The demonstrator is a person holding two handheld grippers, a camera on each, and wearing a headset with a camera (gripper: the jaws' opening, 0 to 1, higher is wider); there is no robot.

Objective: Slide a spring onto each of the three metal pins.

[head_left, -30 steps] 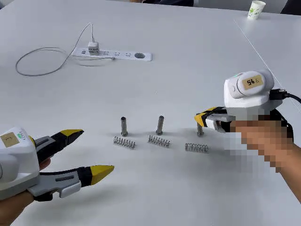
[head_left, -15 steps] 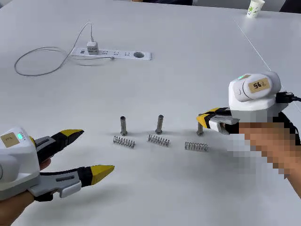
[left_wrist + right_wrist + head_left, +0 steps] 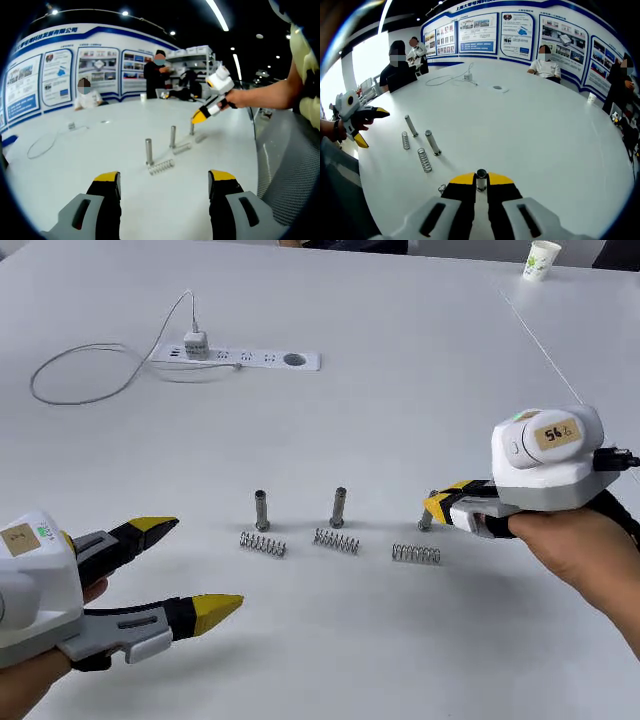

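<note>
Metal pin [image 3: 481,174] sits pinched between yellow tips of the right gripper [image 3: 439,507].

On worktop [image 3: 400,390], in a row: left pin [image 3: 261,510], middle pin [image 3: 339,507], right pin [image 3: 426,520]. Just before them: left spring [image 3: 262,543], middle spring [image 3: 337,540], right spring [image 3: 416,554]. Well behind, leftward, power strip [image 3: 240,357]; far rear right, paper cup [image 3: 541,260].

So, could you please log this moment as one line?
right claw: shut on right pin | left claw: open, empty | springs: three loose on table
</note>
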